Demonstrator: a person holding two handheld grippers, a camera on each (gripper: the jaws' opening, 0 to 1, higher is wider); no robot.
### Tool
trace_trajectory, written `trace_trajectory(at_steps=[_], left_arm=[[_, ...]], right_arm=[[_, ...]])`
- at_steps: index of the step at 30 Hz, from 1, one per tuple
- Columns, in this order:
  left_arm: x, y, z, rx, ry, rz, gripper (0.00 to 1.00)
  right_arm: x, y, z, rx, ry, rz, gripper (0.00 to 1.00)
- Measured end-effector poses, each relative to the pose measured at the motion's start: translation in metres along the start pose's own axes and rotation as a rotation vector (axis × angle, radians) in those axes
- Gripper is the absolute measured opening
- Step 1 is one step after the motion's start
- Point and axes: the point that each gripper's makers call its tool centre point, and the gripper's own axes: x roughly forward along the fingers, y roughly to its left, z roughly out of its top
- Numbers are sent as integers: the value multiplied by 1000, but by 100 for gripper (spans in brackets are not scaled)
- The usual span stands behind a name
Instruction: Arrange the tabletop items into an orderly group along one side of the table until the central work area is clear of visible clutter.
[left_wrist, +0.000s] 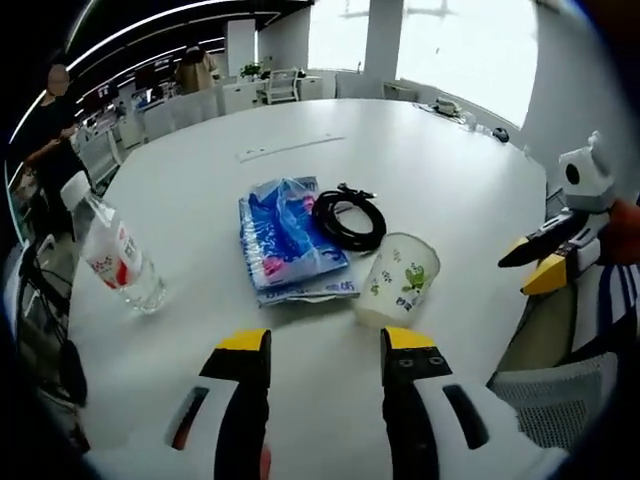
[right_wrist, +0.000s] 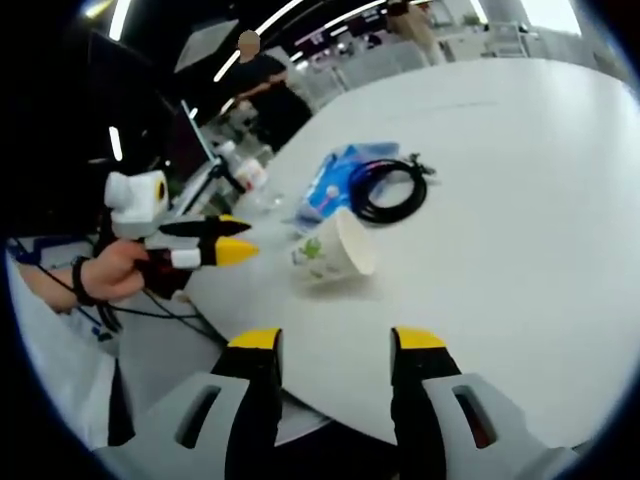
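In the left gripper view, the left hand-held gripper (left_wrist: 325, 340) rises from the bottom edge with its two yellow-tipped jaws spread apart and nothing between them, poised over the white counter (left_wrist: 450, 190). Just past the tips lies a paper cup (left_wrist: 398, 278) printed with green cartoon figures, tipped on its side with its mouth towards the camera. Touching or nearly touching the cup on its left is a blue plastic packet (left_wrist: 288, 240), lying flat. A coiled black cable (left_wrist: 349, 220) rests against the packet's far right edge, partly overlapping it. Well apart, near the counter's left edge, a clear plastic water bottle (left_wrist: 118, 258) with a red and white label lies tilted. At the right edge of this view the right hand-held gripper (left_wrist: 532, 262) reaches in, its jaws close together with nothing in them.

In the right gripper view, the right hand-held gripper (right_wrist: 332, 340) shows its jaws parted and empty at the counter's near edge (right_wrist: 520, 250). The cup (right_wrist: 334, 248) lies ahead, the packet (right_wrist: 345, 180) and cable (right_wrist: 392, 190) behind it, the bottle (right_wrist: 247, 172) farther left. The left hand-held gripper (right_wrist: 238, 240) enters from the left, held by a hand (right_wrist: 110, 272). A person in dark clothes (right_wrist: 265, 85) stands beyond the counter.
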Motion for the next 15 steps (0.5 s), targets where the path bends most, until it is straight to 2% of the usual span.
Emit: trace_trajectory(at_steps=[9,15], left_arm=[[16,-26,16,129,11,-92,46],[24,-31,23,153,19,-115,47]], right_arm=[[-1,-1,-2,7,-2,2,41],[-4,-5,-4,14,-6,-3,42]])
